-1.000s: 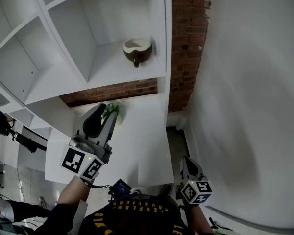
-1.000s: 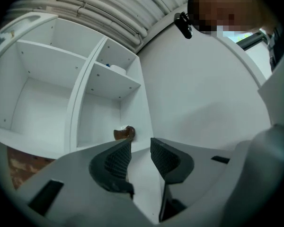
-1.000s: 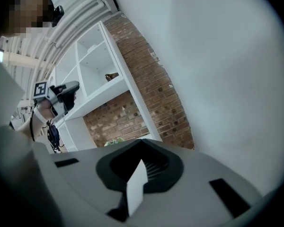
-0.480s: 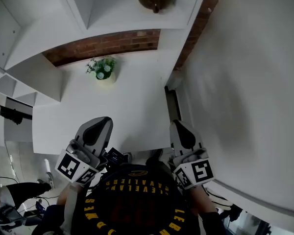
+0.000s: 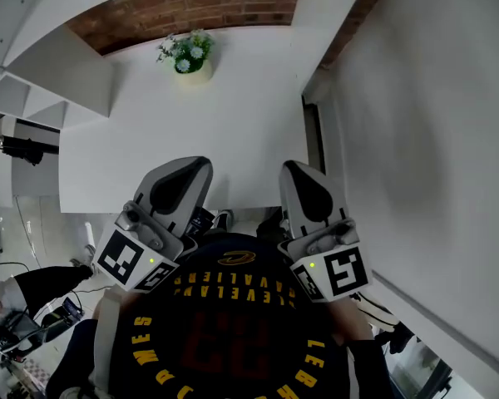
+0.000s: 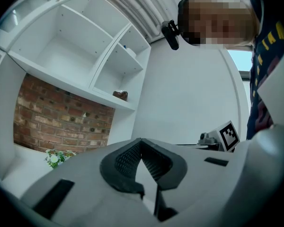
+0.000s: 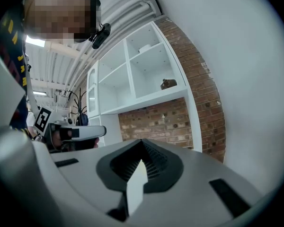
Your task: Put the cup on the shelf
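Observation:
The brown and white cup (image 6: 120, 95) stands alone in the lower right compartment of the white shelf unit (image 6: 75, 56), far from both grippers. The same cup (image 7: 169, 83) shows in the right gripper view; the head view does not reach it. My left gripper (image 5: 187, 173) is held close to the body over the table's front edge, jaws shut with nothing between them (image 6: 141, 141). Level with it on the other side, my right gripper (image 5: 303, 181) is also shut and empty (image 7: 142, 141).
A white table (image 5: 233, 123) lies below the shelf, with a small potted plant (image 5: 187, 55) at its back by the brick wall (image 5: 208, 2). A white wall (image 5: 416, 140) runs along the right. A person's dark shirt fills the bottom of the head view.
Both grippers have drawn back from the shelf toward the body. The head view has swung down, so the shelf and cup have left it.

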### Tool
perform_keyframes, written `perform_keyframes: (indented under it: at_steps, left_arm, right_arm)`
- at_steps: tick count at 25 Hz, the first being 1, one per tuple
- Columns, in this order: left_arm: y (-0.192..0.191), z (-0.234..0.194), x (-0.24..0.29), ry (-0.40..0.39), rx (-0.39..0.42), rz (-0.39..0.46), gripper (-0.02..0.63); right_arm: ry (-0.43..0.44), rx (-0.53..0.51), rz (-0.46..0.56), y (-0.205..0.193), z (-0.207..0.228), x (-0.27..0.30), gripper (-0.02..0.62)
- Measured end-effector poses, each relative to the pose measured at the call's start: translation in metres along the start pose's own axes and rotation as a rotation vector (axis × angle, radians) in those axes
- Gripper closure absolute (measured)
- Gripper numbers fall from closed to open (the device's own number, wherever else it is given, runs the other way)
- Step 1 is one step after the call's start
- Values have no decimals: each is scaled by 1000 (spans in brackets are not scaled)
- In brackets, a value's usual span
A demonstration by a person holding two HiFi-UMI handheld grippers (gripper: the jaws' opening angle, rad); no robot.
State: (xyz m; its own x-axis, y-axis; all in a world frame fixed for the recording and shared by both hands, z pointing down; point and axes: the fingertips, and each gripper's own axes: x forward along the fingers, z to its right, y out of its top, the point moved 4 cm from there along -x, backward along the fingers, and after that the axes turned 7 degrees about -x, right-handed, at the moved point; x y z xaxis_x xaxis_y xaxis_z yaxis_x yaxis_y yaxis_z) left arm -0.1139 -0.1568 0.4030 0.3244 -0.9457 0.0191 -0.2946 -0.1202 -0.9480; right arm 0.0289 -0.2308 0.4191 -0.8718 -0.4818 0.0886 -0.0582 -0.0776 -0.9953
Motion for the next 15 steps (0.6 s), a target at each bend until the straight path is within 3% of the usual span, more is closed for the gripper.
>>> perform_keyframes:
  at_steps: [15]
  left_arm:
    - [-13, 6, 15, -10, -20, -49, 603]
  right_arm:
    - [5, 38, -21, -13, 1, -10, 591]
